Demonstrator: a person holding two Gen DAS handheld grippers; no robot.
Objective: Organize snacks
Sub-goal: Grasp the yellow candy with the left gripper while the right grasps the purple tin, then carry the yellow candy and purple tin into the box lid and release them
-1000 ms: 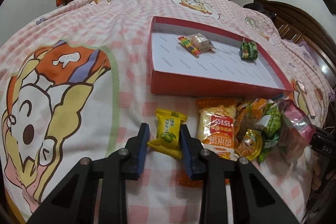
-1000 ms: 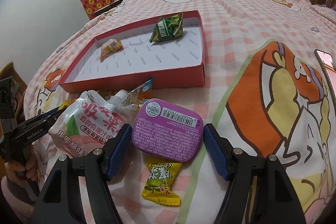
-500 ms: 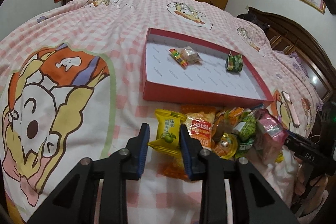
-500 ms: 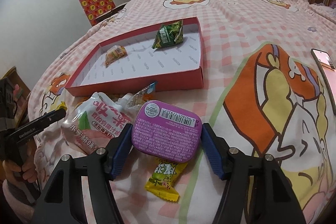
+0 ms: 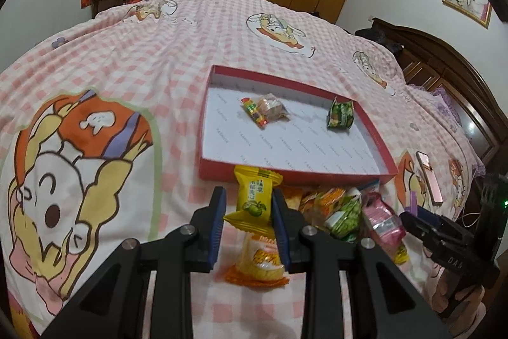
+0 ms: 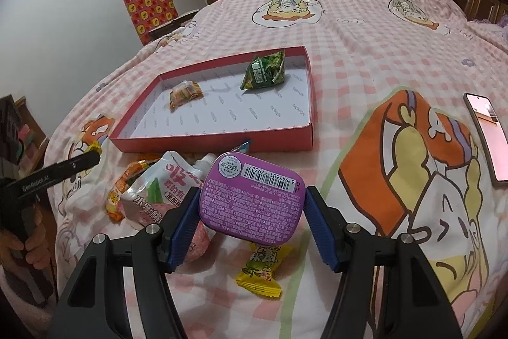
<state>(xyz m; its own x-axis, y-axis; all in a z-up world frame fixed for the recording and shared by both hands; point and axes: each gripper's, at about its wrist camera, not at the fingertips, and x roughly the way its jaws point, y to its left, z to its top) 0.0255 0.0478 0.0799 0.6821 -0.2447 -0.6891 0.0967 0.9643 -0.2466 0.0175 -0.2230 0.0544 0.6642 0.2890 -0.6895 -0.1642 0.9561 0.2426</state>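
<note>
Comparing with a second ago, both claws are seen raised off the pink checked bedspread [image 5: 177, 59], each with a snack. The yellow candy [image 5: 256, 196] is clamped in the left claw [image 5: 249, 213] and is now held clear of the snack pile [image 5: 343, 212], in front of the near wall of the red box lid [image 5: 374, 135]. The right claw [image 6: 252, 223] has just been closing and is now clamped on the purple tin [image 6: 254, 196], lifted above a second yellow candy [image 6: 262, 270] and the peach drink pouch [image 6: 155, 196]. Inside the lid, a green packet [image 6: 265, 70] and a small clear-wrapped snack [image 6: 185, 92] are left unmoved. A phone [image 6: 487, 132] is lying on the bed to the right.
</note>
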